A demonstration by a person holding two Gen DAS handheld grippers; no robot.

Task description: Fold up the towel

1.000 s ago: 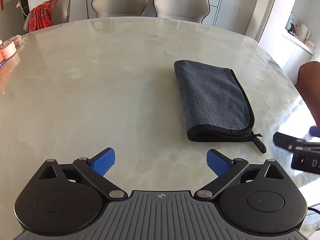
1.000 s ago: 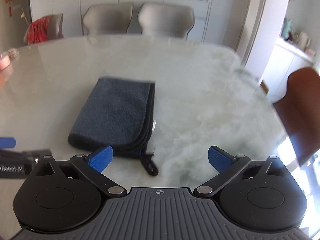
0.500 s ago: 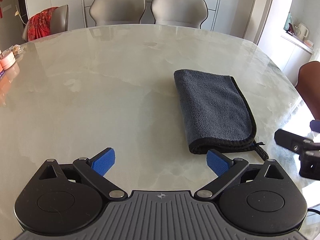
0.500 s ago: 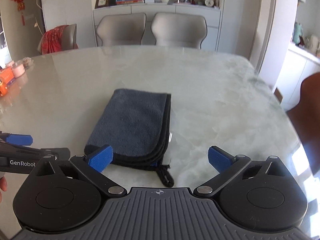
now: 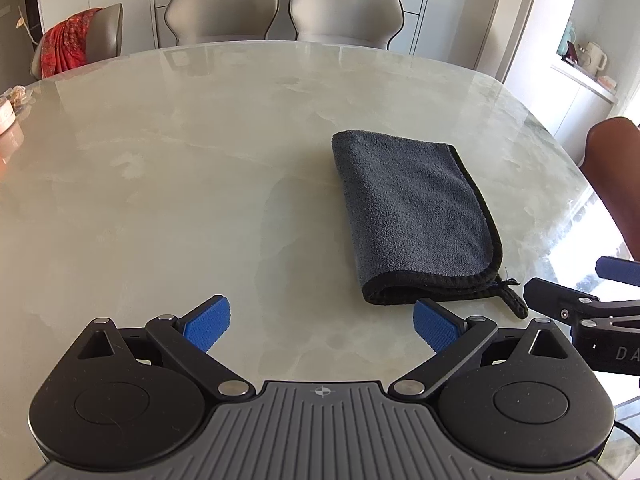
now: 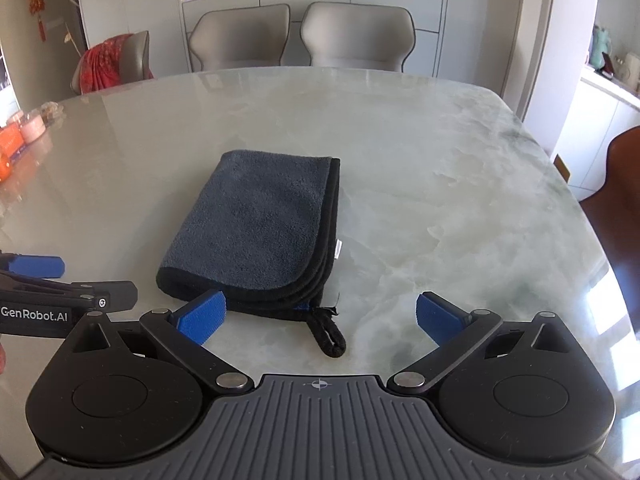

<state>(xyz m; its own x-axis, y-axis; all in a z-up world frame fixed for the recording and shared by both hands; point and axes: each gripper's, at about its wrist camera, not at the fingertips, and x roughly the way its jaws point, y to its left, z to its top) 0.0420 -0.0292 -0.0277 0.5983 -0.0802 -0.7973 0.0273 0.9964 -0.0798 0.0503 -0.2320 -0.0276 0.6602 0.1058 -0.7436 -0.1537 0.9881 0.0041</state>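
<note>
A dark grey towel point(image 5: 412, 216) with black trim lies folded into a narrow stack on the pale marble table point(image 5: 180, 184). It also shows in the right wrist view point(image 6: 260, 224), with its black hanging loop point(image 6: 330, 336) at the near corner. My left gripper point(image 5: 322, 326) is open and empty, near the table's front edge, left of the towel's near end. My right gripper point(image 6: 318, 320) is open and empty, just short of the towel's near right corner and above the loop. Each gripper shows at the edge of the other's view.
Two grey chairs point(image 6: 300, 36) stand at the far side, and one with a red cloth point(image 6: 104, 64) at the far left. Orange and pink jars point(image 6: 20, 132) sit at the table's left edge. A brown chair point(image 6: 624, 184) stands at the right.
Both grippers have pulled back a little toward the near edge and tilted up, so more of the room shows. The towel has not moved. Both stay open.
</note>
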